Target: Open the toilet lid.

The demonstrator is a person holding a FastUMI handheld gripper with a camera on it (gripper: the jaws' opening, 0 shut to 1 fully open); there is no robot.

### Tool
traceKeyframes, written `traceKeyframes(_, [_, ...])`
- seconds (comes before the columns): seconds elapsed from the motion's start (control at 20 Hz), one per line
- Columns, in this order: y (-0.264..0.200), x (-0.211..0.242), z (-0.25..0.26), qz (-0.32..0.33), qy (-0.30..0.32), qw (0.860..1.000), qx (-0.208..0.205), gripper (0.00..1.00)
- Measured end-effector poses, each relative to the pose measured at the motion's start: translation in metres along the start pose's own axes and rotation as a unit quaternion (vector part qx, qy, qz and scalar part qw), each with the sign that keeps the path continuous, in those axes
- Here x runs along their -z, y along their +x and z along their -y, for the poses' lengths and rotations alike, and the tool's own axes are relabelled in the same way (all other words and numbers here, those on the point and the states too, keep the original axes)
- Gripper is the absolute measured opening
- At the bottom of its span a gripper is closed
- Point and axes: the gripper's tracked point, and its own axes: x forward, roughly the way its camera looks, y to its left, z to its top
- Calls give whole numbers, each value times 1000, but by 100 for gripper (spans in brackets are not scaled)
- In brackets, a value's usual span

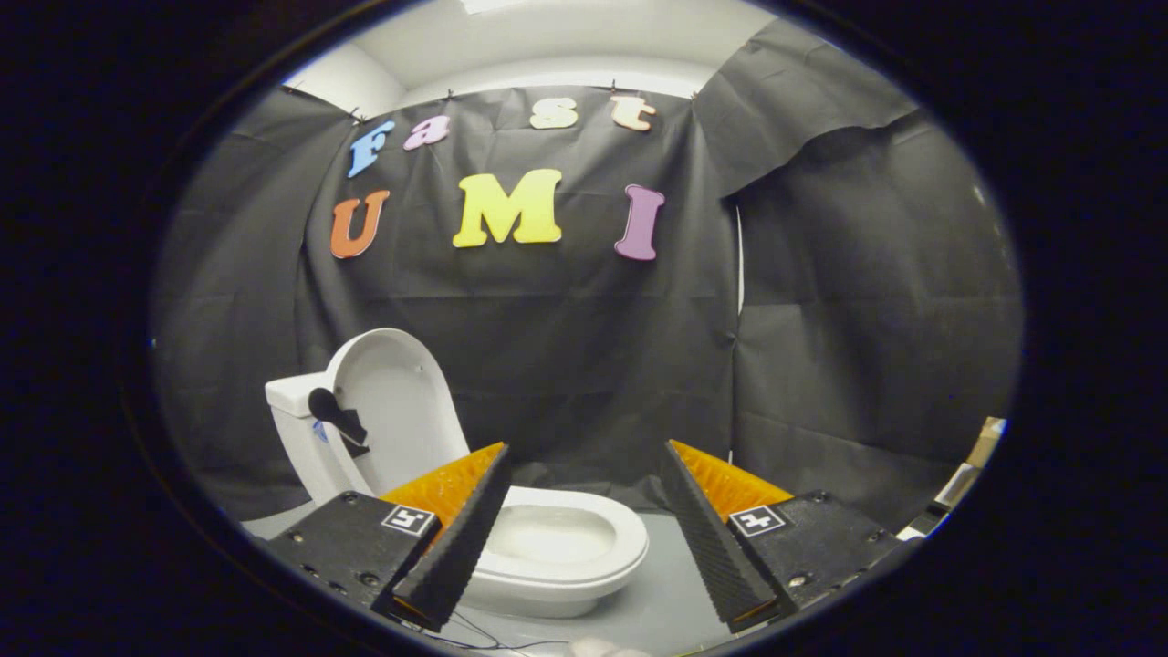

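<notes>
With the lid (388, 401) already upright against the tank (292, 397) at ten o'clock, I'd draw the spread, empty gripper (584, 474) straight back, clear of the seat (598, 525).

White toilet (547, 547), black wall cloth (584, 347)

Your gripper's (584, 474) left finger (456, 538) covers the near left part of the toilet (566, 547) seat (fingers spread, holding nothing); the tank (287, 397) sits partly hidden behind the raised lid (397, 411).
</notes>
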Motion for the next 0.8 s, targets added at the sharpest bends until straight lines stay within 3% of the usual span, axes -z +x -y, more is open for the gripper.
traceKeyframes(0.2, [-2, -8, -4, 11, -16, 1000, 4, 100])
traceKeyframes(0.8, [-11, -17, 13, 11, 16, 1000, 22, 100])
